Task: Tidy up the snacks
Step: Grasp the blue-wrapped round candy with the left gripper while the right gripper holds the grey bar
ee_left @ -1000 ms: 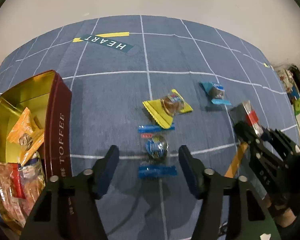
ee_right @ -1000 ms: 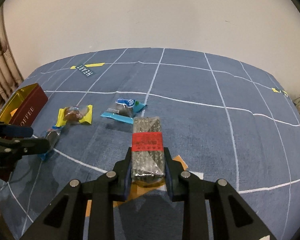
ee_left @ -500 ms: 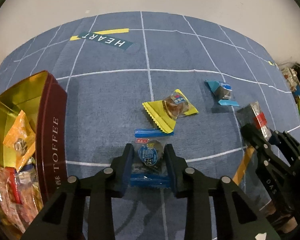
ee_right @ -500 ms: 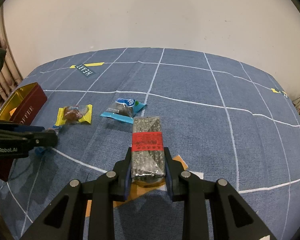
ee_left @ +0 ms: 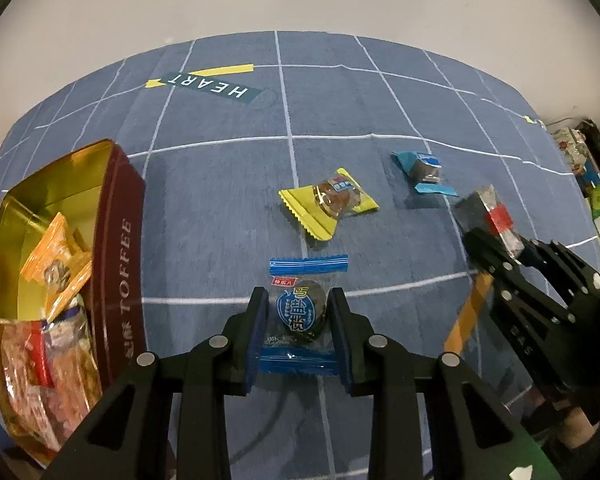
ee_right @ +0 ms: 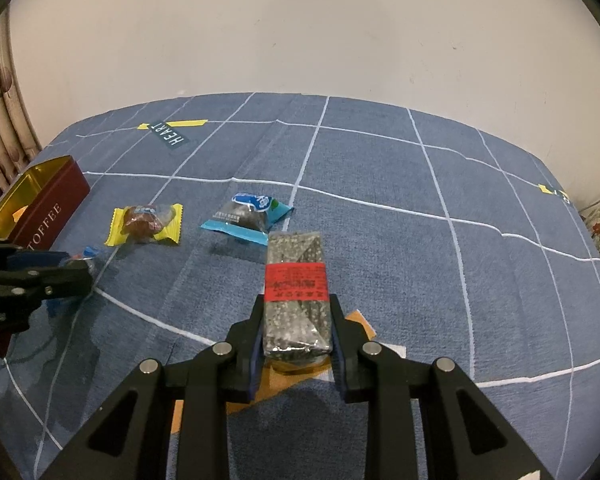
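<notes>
Left gripper (ee_left: 299, 316) clamped a blue candy (ee_left: 300, 312) on the cloth (ee_left: 220, 184), right of the tin (ee_left: 118, 264). Right gripper (ee_right: 298, 320) clamped a grey bar (ee_right: 296, 292), apparently lifted, further right.

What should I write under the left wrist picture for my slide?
Left gripper shut on a blue-wrapped candy beside the open toffee tin, yellow-wrapped candy waiting on the blue cloth.

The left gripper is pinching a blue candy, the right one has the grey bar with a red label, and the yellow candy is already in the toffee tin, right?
Not quite. The yellow candy isn't in the toffee tin; it lies on the blue cloth, as the left wrist view shows. The rest is right: the left gripper pinches the blue candy, the right gripper holds the grey bar.
</notes>
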The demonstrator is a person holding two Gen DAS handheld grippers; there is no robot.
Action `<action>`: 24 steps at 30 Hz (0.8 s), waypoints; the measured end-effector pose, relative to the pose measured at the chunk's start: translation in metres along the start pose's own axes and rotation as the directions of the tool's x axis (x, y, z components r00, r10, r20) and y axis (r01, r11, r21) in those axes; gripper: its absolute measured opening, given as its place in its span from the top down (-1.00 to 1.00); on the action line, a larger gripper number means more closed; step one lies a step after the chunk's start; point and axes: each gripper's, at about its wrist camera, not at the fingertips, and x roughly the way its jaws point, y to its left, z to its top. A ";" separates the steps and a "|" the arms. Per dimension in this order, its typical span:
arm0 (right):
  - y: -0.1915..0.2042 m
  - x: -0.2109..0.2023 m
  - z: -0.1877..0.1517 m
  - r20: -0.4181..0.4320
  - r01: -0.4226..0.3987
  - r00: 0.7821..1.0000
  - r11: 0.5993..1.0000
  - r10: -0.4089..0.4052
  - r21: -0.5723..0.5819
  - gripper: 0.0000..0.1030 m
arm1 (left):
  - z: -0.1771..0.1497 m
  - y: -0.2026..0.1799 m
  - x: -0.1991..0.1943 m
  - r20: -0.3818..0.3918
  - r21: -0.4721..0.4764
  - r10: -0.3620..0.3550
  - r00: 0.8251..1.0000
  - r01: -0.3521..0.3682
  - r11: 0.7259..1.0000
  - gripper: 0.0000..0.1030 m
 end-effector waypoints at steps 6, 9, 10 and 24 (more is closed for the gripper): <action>0.000 0.000 0.000 0.000 0.003 1.000 1.000 -0.003 -0.001 0.47 | -0.004 0.002 -0.017 0.014 -0.002 -0.006 1.000 0.006 1.000 0.47; 0.000 0.000 0.000 0.000 0.003 1.000 1.000 -0.003 -0.001 0.47 | -0.004 0.003 -0.026 0.028 0.000 -0.006 1.000 0.006 1.000 0.47; 0.000 0.000 0.000 0.000 0.003 1.000 1.000 -0.003 -0.001 0.47 | -0.004 0.003 -0.029 0.033 0.000 -0.008 0.999 0.008 1.000 0.47; 0.000 0.000 -0.001 0.000 0.005 1.000 1.000 -0.005 -0.002 0.47 | -0.001 0.026 -0.062 0.086 -0.039 0.017 0.996 -0.014 0.999 0.47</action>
